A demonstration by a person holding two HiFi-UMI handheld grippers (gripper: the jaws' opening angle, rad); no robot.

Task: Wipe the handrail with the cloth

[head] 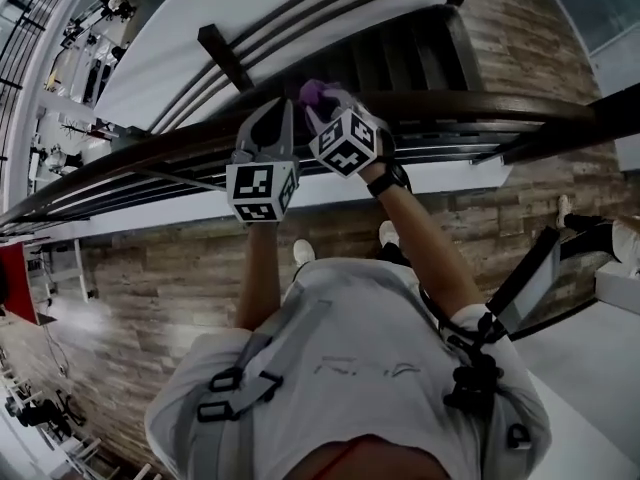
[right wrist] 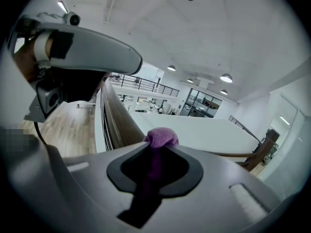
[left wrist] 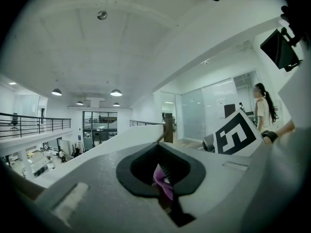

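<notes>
The dark wooden handrail (head: pixel 480 103) crosses the head view from lower left to right, and both grippers meet on it at the middle. A purple cloth (head: pixel 315 92) bunches at the tip of my right gripper (head: pixel 328 110). In the right gripper view that gripper (right wrist: pixel 158 149) is shut on the cloth (right wrist: pixel 160 136), with the handrail (right wrist: pixel 119 120) running away to the left just beyond it. My left gripper (head: pixel 280 123) sits beside it on the rail. In the left gripper view the left gripper (left wrist: pixel 161 168) is shut, with a fold of the cloth (left wrist: pixel 163 182) pinched between its jaws.
Beyond the rail a staircase (head: pixel 400 53) drops away, with thin metal rails (head: pixel 300 13) along a white wall. I stand on a wood-plank floor (head: pixel 150 278). A black stand (head: pixel 530 278) leans at my right. Another person (left wrist: pixel 265 108) stands by glass walls.
</notes>
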